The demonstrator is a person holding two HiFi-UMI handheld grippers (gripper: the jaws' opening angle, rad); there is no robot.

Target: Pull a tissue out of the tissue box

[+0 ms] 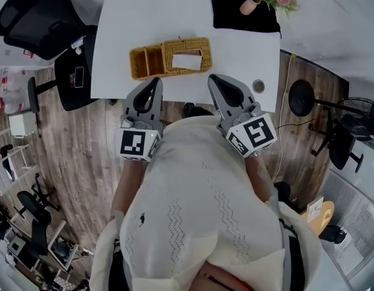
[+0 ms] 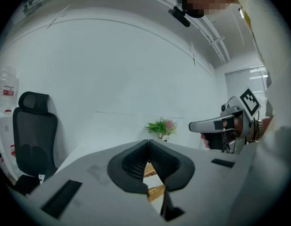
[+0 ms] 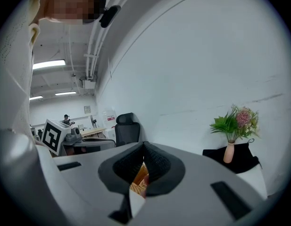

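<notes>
Both grippers at the table's near edge, tissue not yet touched.

I hold the left gripper (image 1: 155,81) and right gripper (image 1: 214,77) side by side, each with its fingers pressed together at the tips and nothing between them. The tissue box (image 1: 172,56), a tan woven case, sits on the white table (image 1: 144,14) just beyond them, with the white tissue (image 1: 187,61) lying flat in its top opening. I judge it best to spread the right jaws, descend over the opening, pinch only tissue and lift straight up, while the left steadies the light box.

Left tool (image 1: 154,82) and right tool (image 1: 214,79) side by side, jaws together.
</notes>
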